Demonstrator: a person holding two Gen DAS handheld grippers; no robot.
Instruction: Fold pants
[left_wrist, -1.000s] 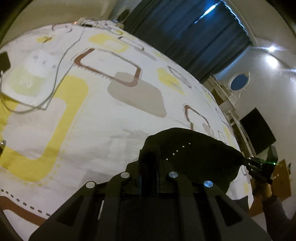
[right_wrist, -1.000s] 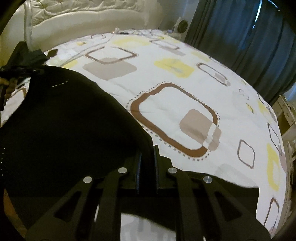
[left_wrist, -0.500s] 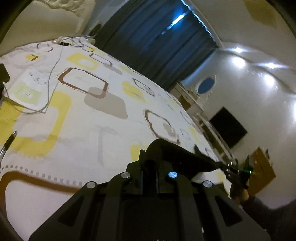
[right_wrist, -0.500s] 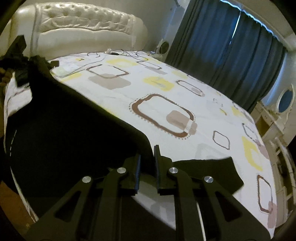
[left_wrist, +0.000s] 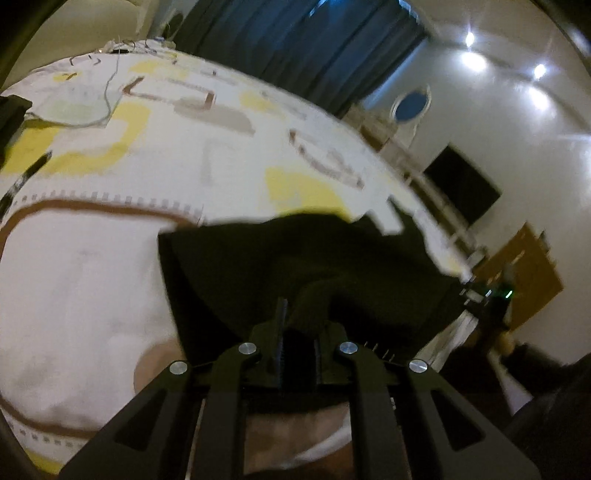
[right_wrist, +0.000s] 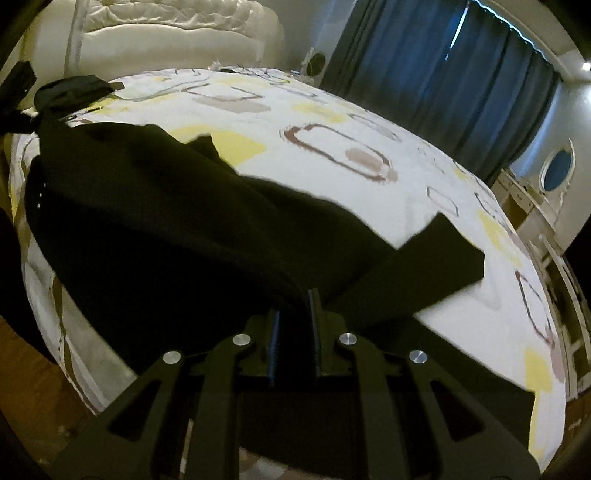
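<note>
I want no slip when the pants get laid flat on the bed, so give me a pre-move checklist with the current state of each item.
1. Left gripper pinching the pants: ok, fabric bunched between its fingers.
2. Right gripper pinching the pants: ok, cloth runs into the narrow gap.
3. Cloth spread between both grippers: ok, it spans from one to the other.
4. One pant leg lying flat on the bedspread: ok.
5. Second leg free of twists: cannot tell, dark folds hide it.
6. Cables at the far end clear of the landing area: ok.
</note>
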